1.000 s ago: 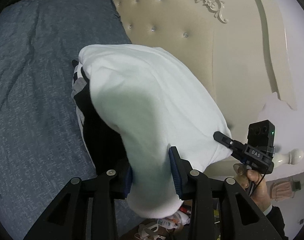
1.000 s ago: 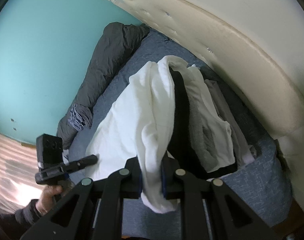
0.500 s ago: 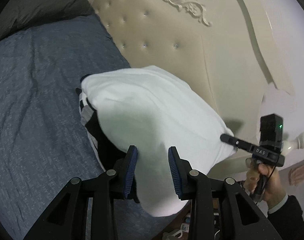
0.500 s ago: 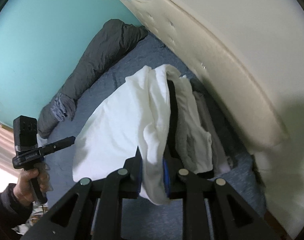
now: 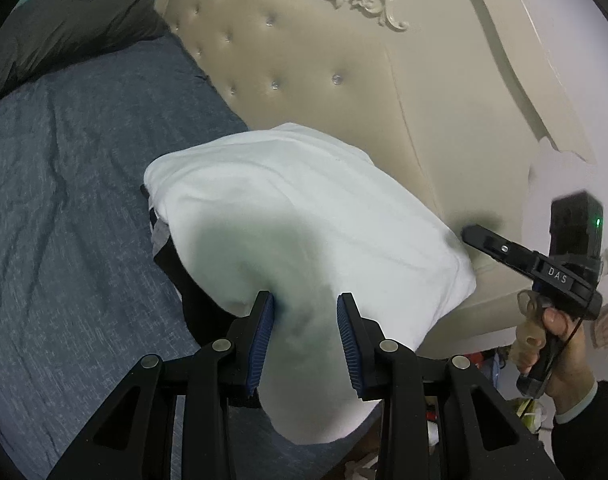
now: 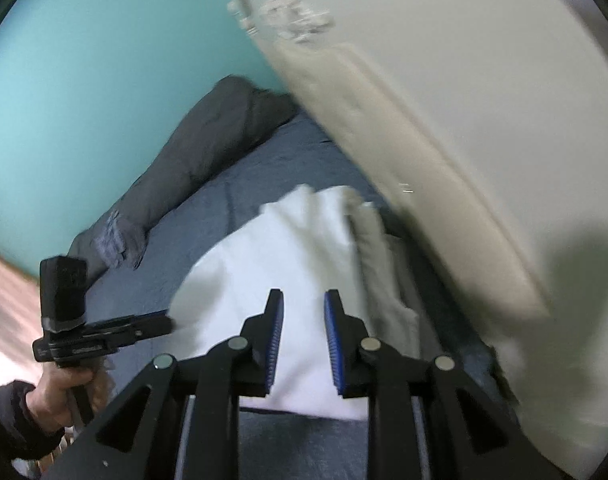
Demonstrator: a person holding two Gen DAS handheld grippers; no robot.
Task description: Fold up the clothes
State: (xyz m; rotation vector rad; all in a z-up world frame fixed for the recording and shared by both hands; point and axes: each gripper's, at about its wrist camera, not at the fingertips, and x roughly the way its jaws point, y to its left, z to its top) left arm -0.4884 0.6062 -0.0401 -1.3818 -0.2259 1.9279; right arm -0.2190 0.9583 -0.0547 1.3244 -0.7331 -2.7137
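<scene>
Left wrist view: the left gripper [image 5: 304,336] has its jaws spread, with the white garment [image 5: 304,216] lying between and ahead of them but clamped by neither pad. The garment tops a stack of darker clothes [image 5: 164,240] at the edge of the bed [image 5: 64,184], hard against the cream headboard [image 5: 344,80]. Open blue sheet extends left of the jaws; a dark duvet [image 5: 64,20] lies far ahead-left. To the right, the right gripper [image 5: 484,240] sits just off the garment's corner, held by a hand [image 5: 560,344]. One second earlier the left jaws pinched the cloth; they have since released it.

Right wrist view (blurred): the right gripper [image 6: 302,332] has its jaws apart over the white garment [image 6: 284,264], gripping nothing. Half a second earlier they pinched a fold. The headboard [image 6: 444,184] crowds the right; the left gripper [image 6: 144,326] is at the left.
</scene>
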